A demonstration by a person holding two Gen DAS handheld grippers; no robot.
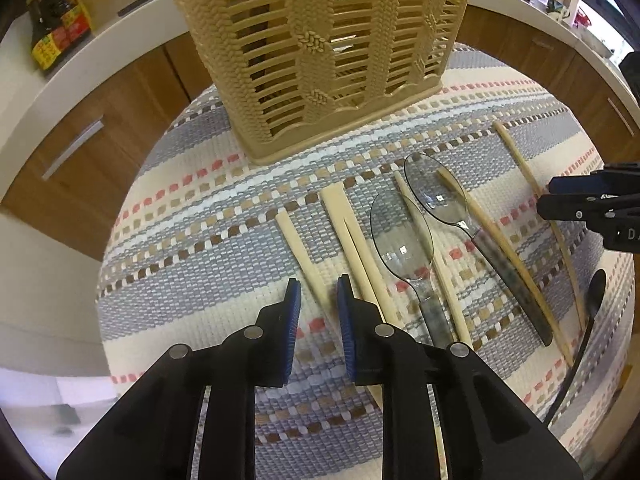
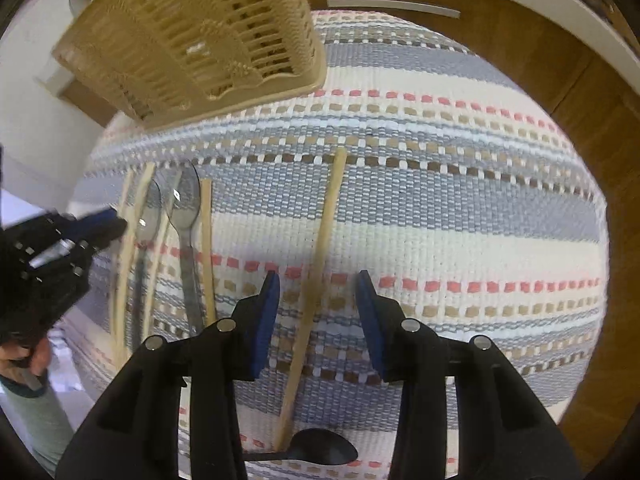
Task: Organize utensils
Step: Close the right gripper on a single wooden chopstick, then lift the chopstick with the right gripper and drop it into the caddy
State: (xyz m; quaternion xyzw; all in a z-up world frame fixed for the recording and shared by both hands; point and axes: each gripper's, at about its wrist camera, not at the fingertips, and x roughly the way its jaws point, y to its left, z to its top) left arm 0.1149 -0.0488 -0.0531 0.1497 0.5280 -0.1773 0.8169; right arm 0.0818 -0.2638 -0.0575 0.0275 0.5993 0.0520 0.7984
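Left wrist: striped woven mat (image 1: 192, 240) before wooden cabinets (image 1: 100, 128).

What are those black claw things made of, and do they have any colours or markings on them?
Both look alike: the left gripper and right gripper are matte black plastic with two angular fingers, blue ribbed pads on the inner faces and round silver pins at the joints. The right one carries white lettering in the left view. The person holding the left one wears a pale green sleeve.

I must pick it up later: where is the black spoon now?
In the right wrist view the black spoon lies on the striped cloth at the bottom edge, beside a chopstick's near end.
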